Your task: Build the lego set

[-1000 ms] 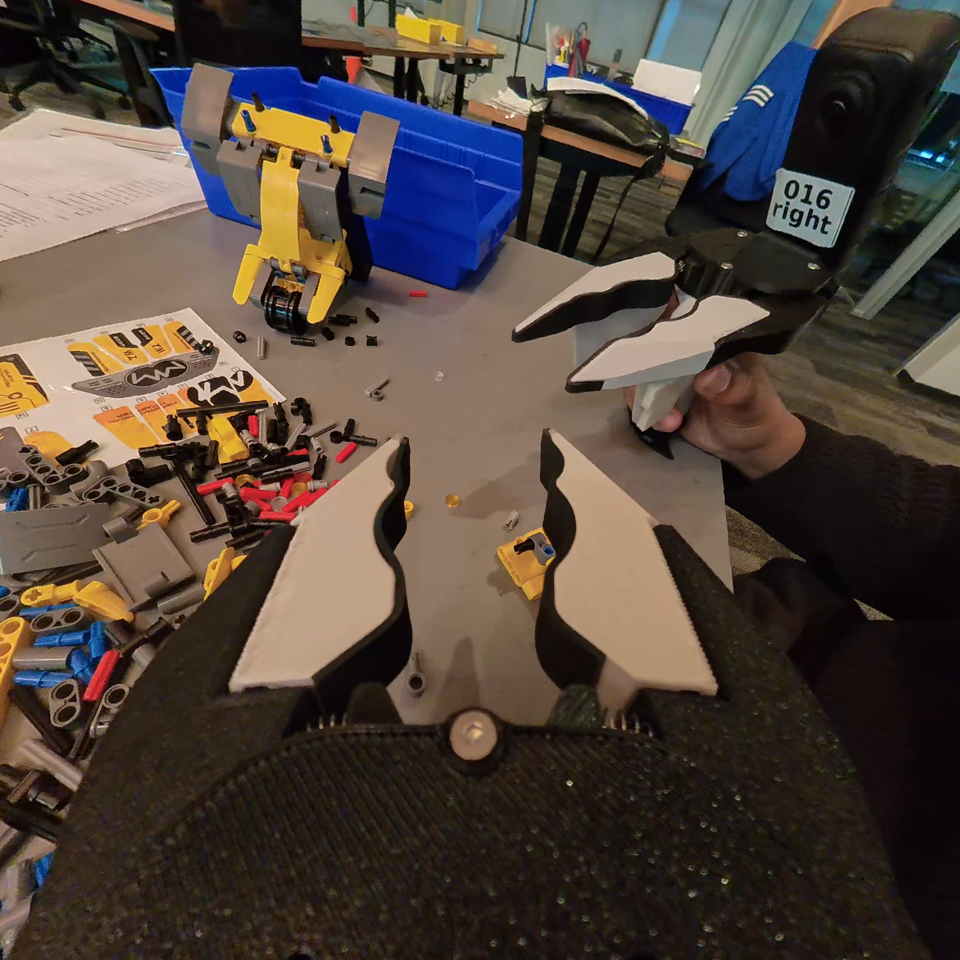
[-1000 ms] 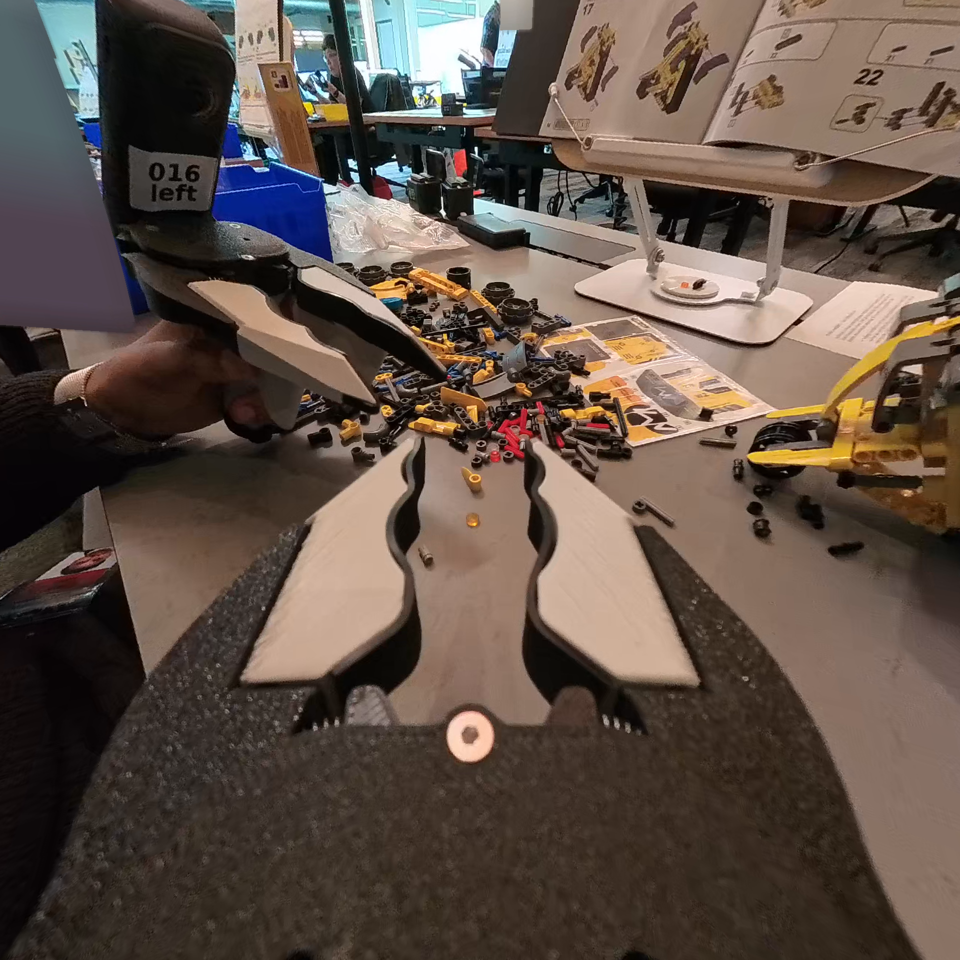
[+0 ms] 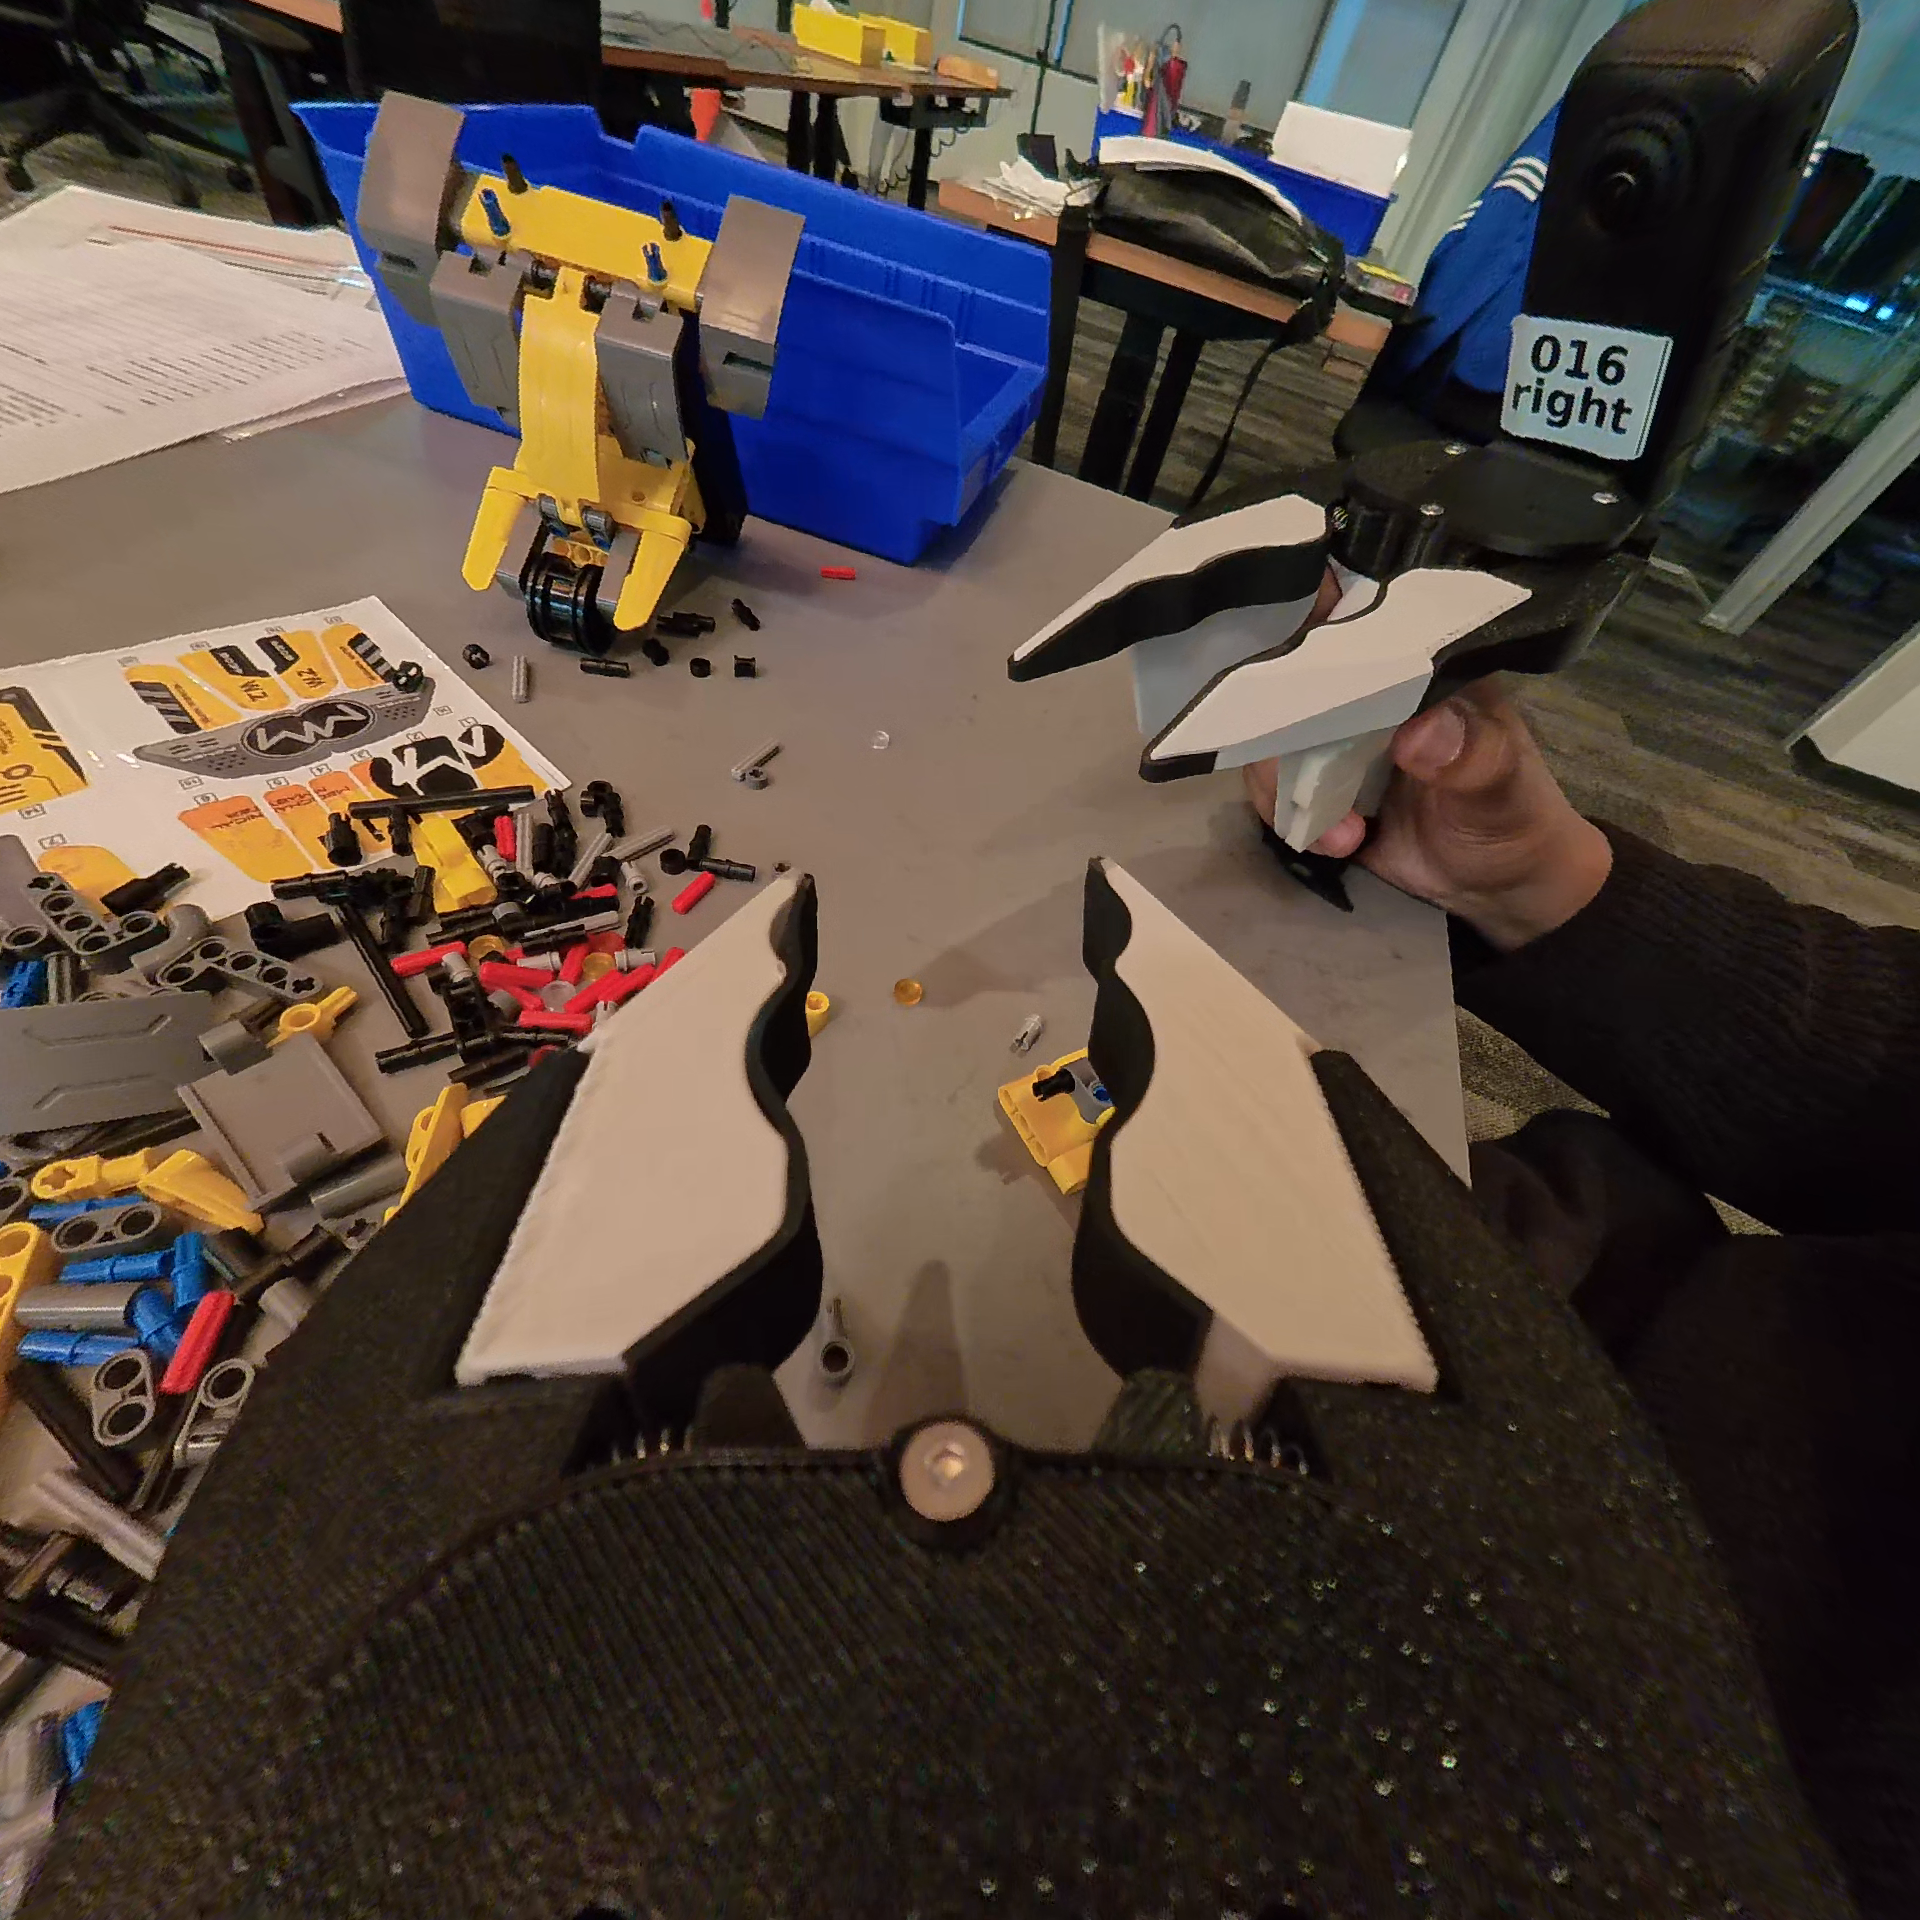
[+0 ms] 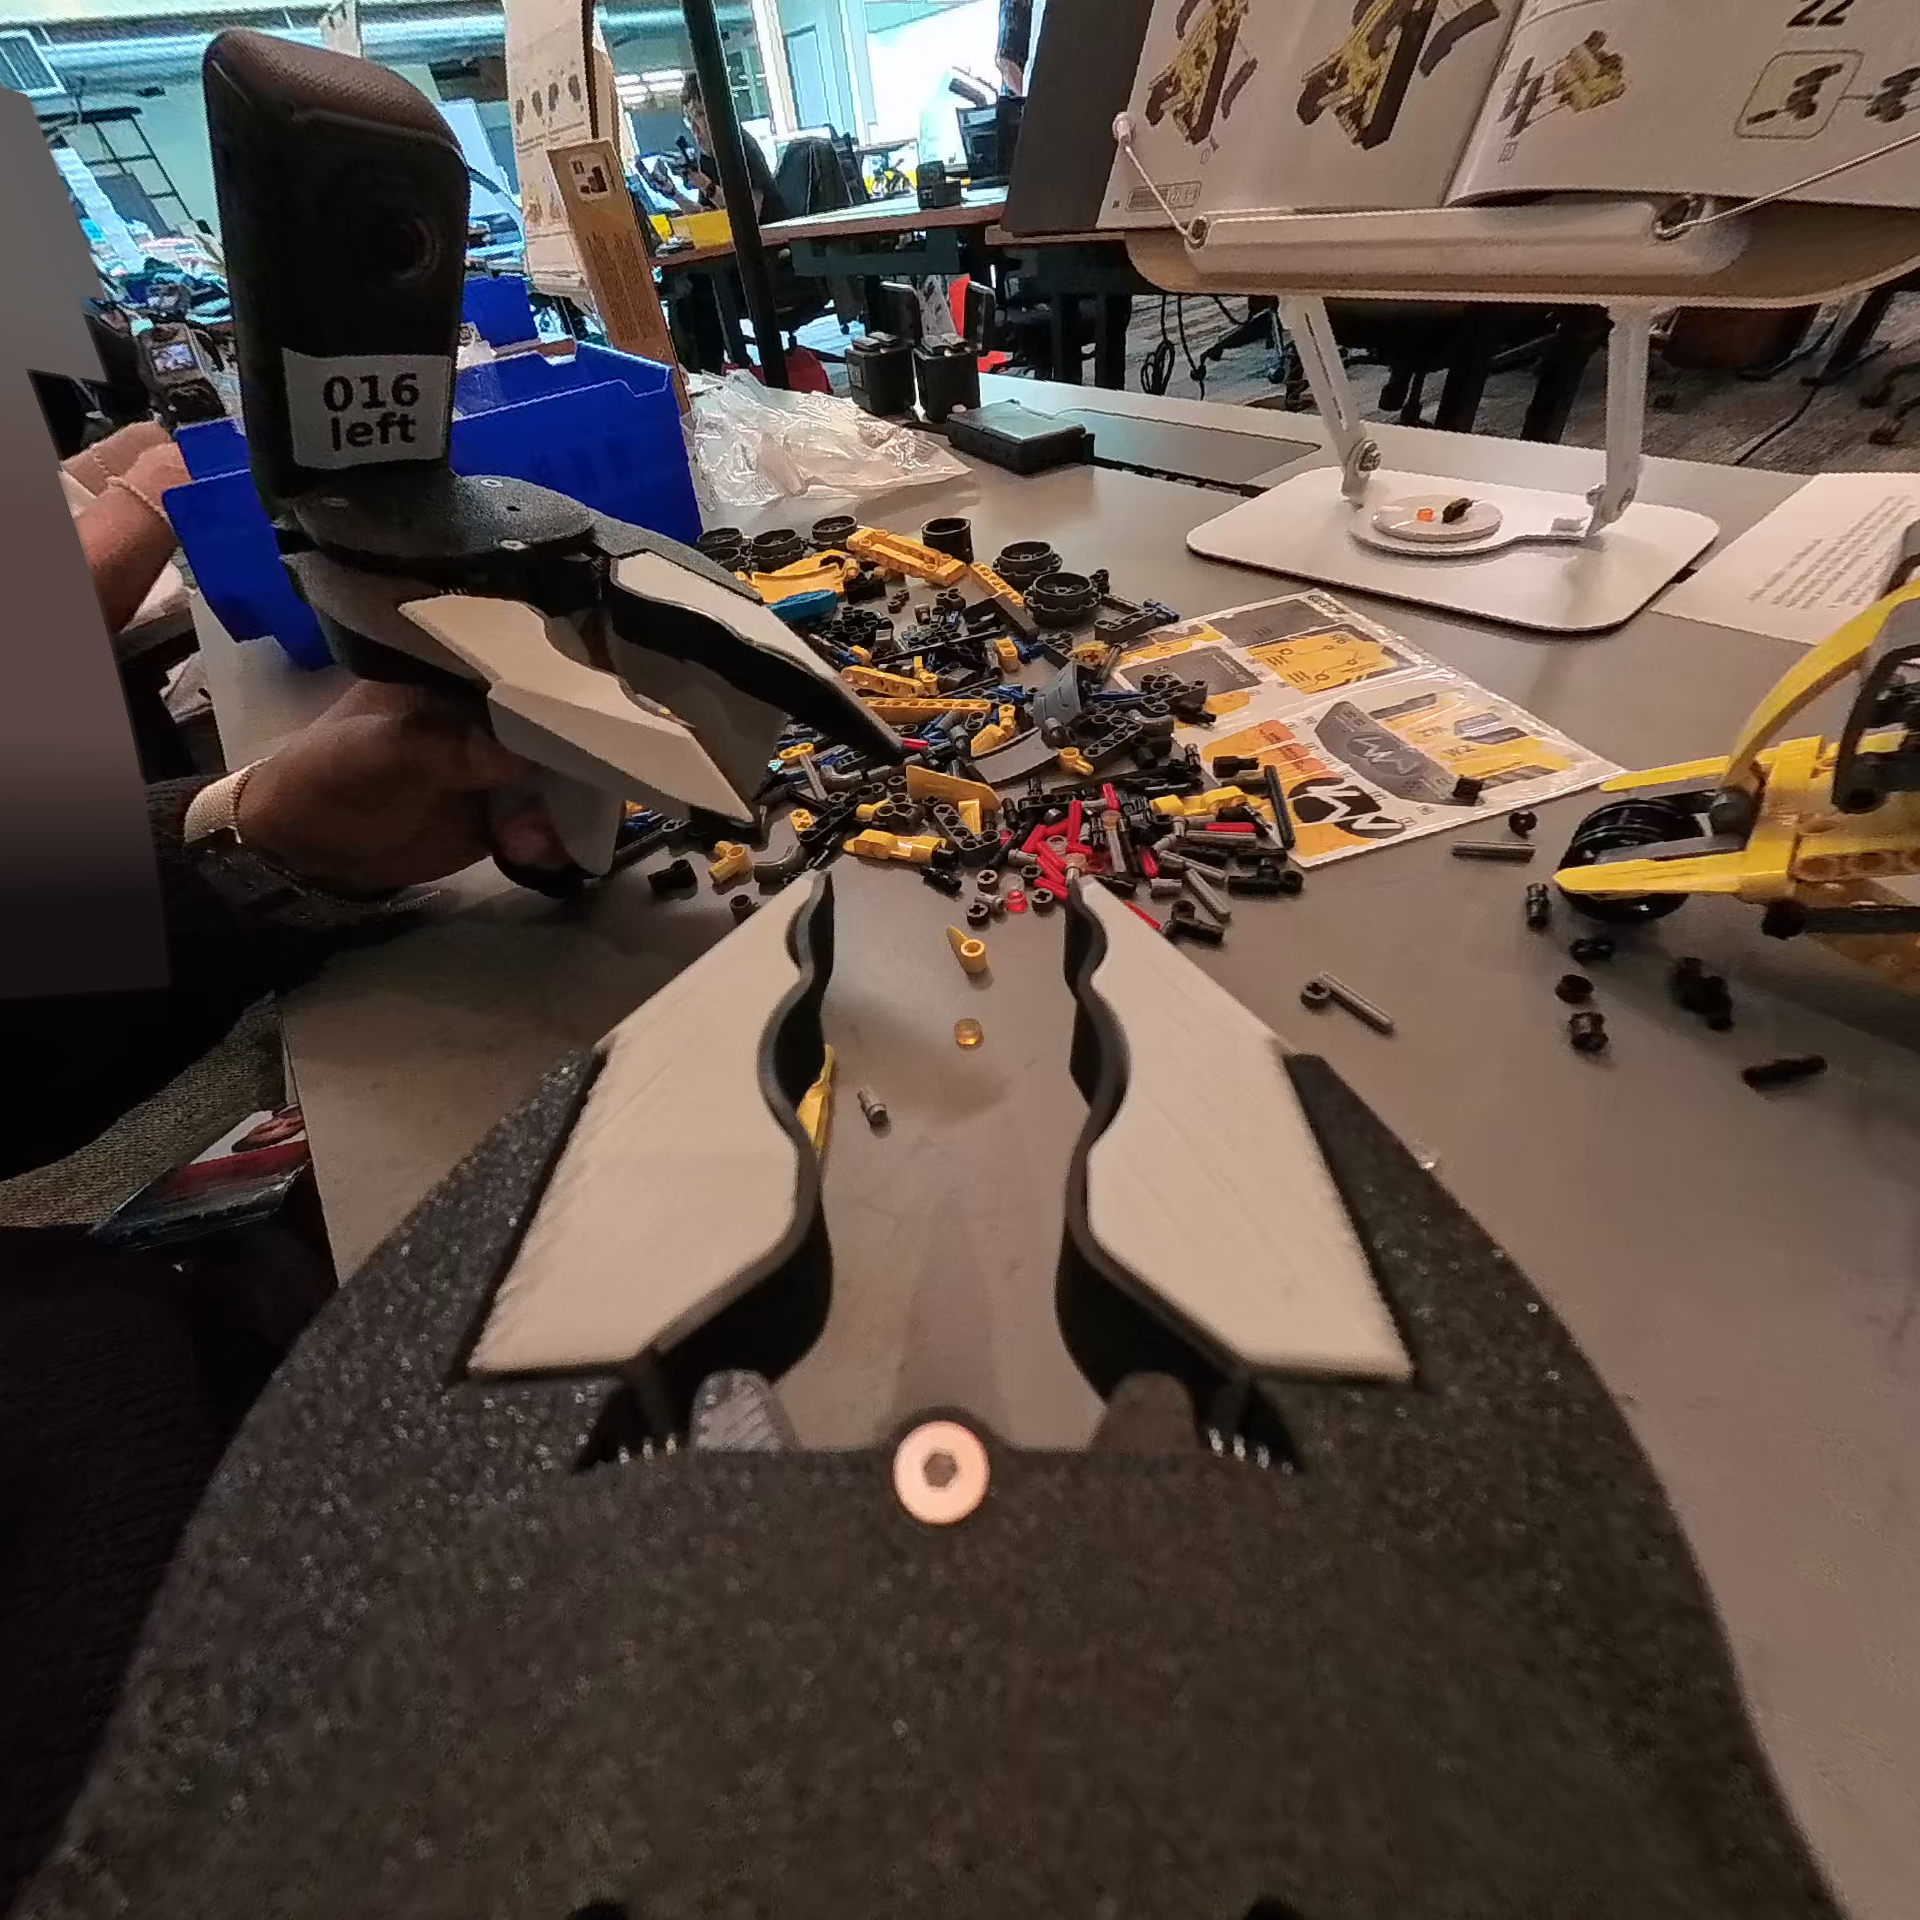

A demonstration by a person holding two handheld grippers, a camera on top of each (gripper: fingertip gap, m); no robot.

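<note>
My left gripper (image 3: 948, 883) is open and empty above the grey table (image 3: 935, 675). A small yellow assembly (image 3: 1049, 1117) lies beside its right finger, and a tiny amber round stud (image 3: 907, 990) lies between the fingers. My right gripper (image 4: 948, 883) is open and empty, low over the table, with the amber stud (image 4: 968, 1033) and a yellow connector (image 4: 968, 951) between its fingers. Each gripper shows in the other's view: the right one (image 3: 1081, 717), the left one (image 4: 821, 769). A half-built yellow and grey model (image 3: 571, 416) stands at the back.
A heap of loose black, red, yellow, blue and grey pieces (image 3: 312, 1039) covers the left of the table, over a sticker sheet (image 3: 208, 748). A blue bin (image 3: 883, 343) stands behind the model. An instruction booklet on a white stand (image 4: 1455, 520) is at the far side.
Both grippers have barely moved. The right gripper has opened a little wider and shifted slightly forward over the stud.
</note>
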